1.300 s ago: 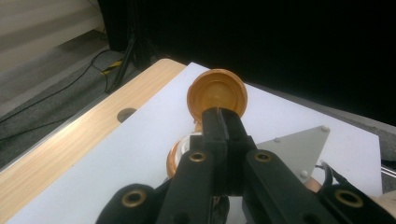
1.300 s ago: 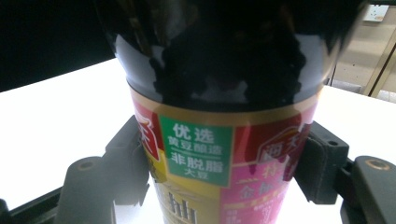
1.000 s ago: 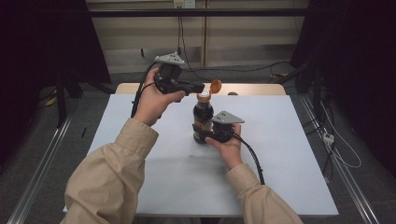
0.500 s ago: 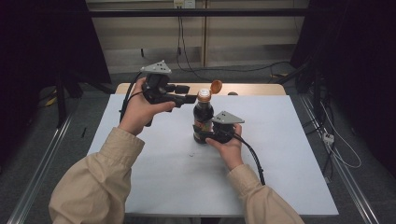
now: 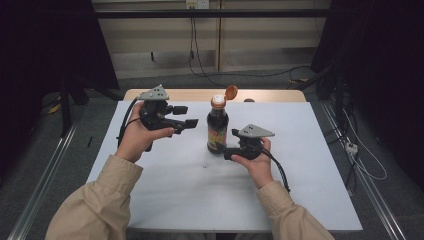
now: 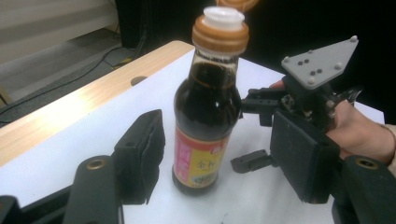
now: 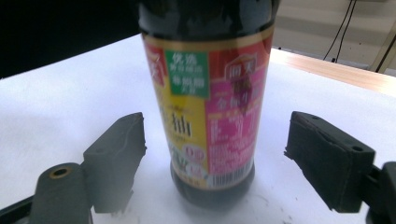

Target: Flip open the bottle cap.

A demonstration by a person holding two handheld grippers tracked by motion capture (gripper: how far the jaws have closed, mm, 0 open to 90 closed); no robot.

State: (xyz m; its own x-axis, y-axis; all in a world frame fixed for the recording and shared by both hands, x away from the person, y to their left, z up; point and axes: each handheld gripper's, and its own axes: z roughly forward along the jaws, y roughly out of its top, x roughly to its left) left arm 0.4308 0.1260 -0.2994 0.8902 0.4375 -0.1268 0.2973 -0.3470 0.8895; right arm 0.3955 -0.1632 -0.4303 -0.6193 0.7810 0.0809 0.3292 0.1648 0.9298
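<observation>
Bottle [image 5: 218,126] of dark sauce, upright on the white desk [image 5: 310,165] near its middle, toward the far edge. Orange flip cap [image 5: 230,92] swung open and tilted back above the neck; white spout bare in the left gripper view. Red, yellow and green label facing the right claw's camera.

Left claw [image 5: 186,116] raised off the desk in the left hand [image 5: 141,137], well left of the bottle, jaws pointing right toward it. Forearm in a tan sleeve [image 5: 95,205] angled up from the lower left, wrist cocked, grey plate uppermost. Jaws spread wide in the left gripper view, bottle framed between them but farther off, touching neither.

Right claw [image 5: 229,150] low at the desk surface just right of the bottle's base, gripped by the right hand [image 5: 256,162], forearm running in from the lower right, cable trailing back along the wrist. Jaws spread in the right gripper view, one either side of the bottle's lower body, clear gaps on both sides, no contact.

Small pale speck [image 5: 205,164] on the desk, in front of the bottle.
</observation>
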